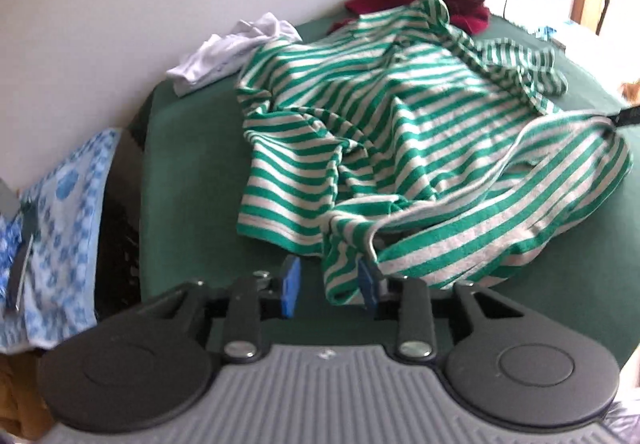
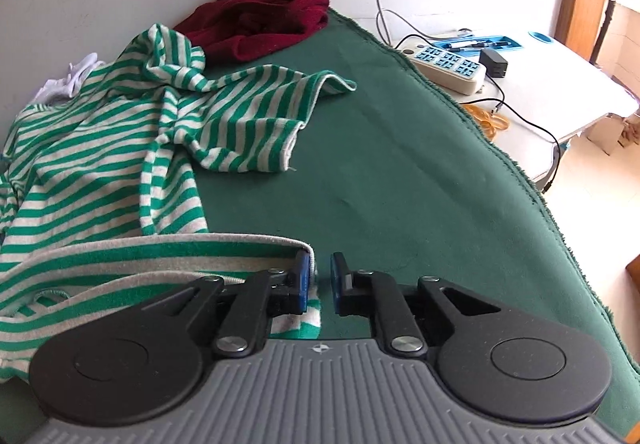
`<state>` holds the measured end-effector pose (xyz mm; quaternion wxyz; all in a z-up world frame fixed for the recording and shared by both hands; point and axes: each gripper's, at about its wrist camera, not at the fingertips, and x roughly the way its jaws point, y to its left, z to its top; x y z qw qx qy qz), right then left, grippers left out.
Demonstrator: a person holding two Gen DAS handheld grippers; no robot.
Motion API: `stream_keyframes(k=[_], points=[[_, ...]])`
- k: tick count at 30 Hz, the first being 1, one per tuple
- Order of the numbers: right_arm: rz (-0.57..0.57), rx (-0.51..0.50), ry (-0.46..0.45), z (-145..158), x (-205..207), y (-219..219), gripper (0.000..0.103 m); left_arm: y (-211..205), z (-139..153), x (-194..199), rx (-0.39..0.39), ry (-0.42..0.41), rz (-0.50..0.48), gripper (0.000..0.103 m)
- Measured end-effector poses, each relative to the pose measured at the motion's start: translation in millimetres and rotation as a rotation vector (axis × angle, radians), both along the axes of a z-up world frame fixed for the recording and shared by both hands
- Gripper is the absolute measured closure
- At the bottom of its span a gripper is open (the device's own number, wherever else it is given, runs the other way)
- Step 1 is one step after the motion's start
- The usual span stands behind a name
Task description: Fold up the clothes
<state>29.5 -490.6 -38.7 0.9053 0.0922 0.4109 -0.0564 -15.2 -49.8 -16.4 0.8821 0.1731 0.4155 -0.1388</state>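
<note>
I see no readable writing or labels anywhere. Striped shirt lies crumpled across the middle of the green cloth covering the table. Left gripper: jaws apart, shirt hem hanging against the right pad. Right gripper: jaws slightly apart, shirt edge draped over the left finger. Dark red garment and white garment sit at the far edge.

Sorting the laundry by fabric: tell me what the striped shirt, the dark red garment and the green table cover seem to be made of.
Striped shirt: soft knit jersey, probably cotton; matte, limp folds, stitched hems.
Dark red garment: thicker, fuzzy knit or fleece; plush, rounded folds.
Green table cover: matte woven or felt-like cloth; its edge looks frayed.
</note>
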Motion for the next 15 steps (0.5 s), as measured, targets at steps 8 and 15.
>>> stream_keyframes(k=[8, 15], points=[[0.003, 0.031, 0.007, -1.0, -0.8, 3.9, 0.091, -5.5, 2.7, 11.9, 0.003, 0.033, -0.058, 0.038], [0.013, 0.027, 0.006, -1.6, -0.6, 5.0, 0.088, -7.2, -4.5, 30.8, -0.009, 0.063, -0.043, 0.063]])
